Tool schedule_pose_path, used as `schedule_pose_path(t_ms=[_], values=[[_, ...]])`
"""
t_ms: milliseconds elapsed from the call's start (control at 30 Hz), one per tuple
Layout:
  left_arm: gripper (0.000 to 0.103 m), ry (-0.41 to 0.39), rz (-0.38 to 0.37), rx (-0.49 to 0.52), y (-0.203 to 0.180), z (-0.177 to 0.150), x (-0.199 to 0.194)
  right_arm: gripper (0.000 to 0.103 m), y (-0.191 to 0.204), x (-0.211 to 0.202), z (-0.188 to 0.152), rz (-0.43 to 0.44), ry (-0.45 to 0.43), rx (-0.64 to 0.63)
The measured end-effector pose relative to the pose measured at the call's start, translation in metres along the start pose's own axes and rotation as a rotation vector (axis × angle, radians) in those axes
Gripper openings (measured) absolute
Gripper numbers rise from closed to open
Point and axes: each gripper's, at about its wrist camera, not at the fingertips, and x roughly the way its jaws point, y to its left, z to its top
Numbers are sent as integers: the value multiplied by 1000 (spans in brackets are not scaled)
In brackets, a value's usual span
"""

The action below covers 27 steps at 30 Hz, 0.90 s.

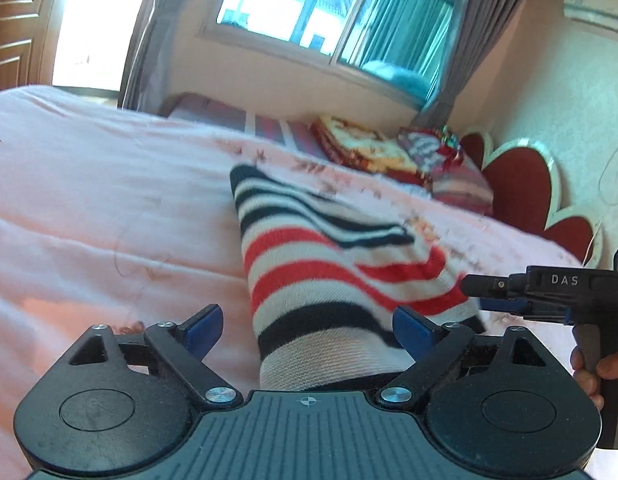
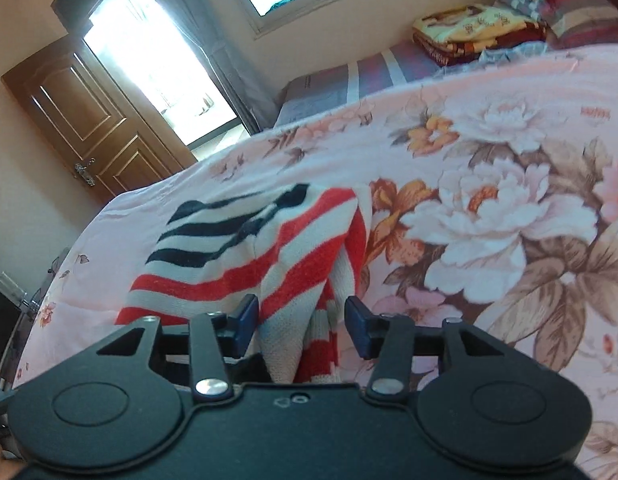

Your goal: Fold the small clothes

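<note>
A small knit garment (image 1: 309,264) with red, white and black stripes lies on the pink bed cover, partly folded over itself. It also shows in the right wrist view (image 2: 269,248). My left gripper (image 1: 307,330) is open, its blue pads either side of the garment's near end. My right gripper (image 2: 301,324) is open, with a fold of the garment between its blue pads. The right gripper also shows from the side in the left wrist view (image 1: 473,294), at the garment's right edge.
The bed has a pink floral cover (image 2: 489,208). Folded blankets (image 2: 469,32) and pillows (image 1: 461,176) lie at the far end by a red headboard (image 1: 521,188). A window (image 1: 333,4) and a wooden door (image 2: 97,120) stand beyond the bed.
</note>
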Motion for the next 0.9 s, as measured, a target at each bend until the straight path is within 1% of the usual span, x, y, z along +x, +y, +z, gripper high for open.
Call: schedule_pose_path(t_ms=[33, 100, 167, 233, 267, 333, 367, 400, 467, 567, 633, 667, 700, 767, 800, 900], values=[[91, -2, -4, 3, 0, 2, -6, 38, 7, -5, 2, 9, -12, -28], [91, 5, -9, 11, -6, 1, -12, 34, 31, -17, -3, 22, -23, -115], [91, 27, -7, 17, -15, -4, -9, 30, 53, -23, -15, 21, -20, -207], [91, 79, 45, 73, -26, -17, -1, 26, 64, -23, -30, 5, 6, -268], [91, 107, 60, 93, -28, -25, 5, 25, 65, -19, -38, -23, 28, -290], [91, 143, 80, 104, -29, -39, 12, 23, 55, -14, -53, -95, 57, -302], [91, 140, 81, 107, -29, -44, 12, 22, 47, -13, -60, -128, 59, -309], [91, 136, 78, 105, -27, -47, 11, 21, 39, -13, -65, -143, 48, -314], [91, 140, 85, 97, -28, -47, 9, 21, 32, -16, -66, -125, 42, -279], [91, 161, 104, 96, -33, -42, 3, 22, 45, -17, -65, -169, 57, -314], [91, 153, 104, 99, -38, -39, -4, 26, 50, -30, -63, -151, 22, -276], [91, 148, 102, 103, -40, -39, -7, 26, 52, -35, -64, -142, 9, -271], [91, 148, 107, 111, -41, -40, -6, 26, 53, -35, -67, -156, 15, -284], [91, 170, 120, 106, -40, -45, 0, 26, 50, -24, -76, -210, 74, -307], [91, 179, 118, 96, -39, -47, 1, 26, 45, -20, -79, -220, 92, -296], [91, 181, 124, 82, -39, -48, 0, 25, 41, -26, -75, -194, 82, -236]])
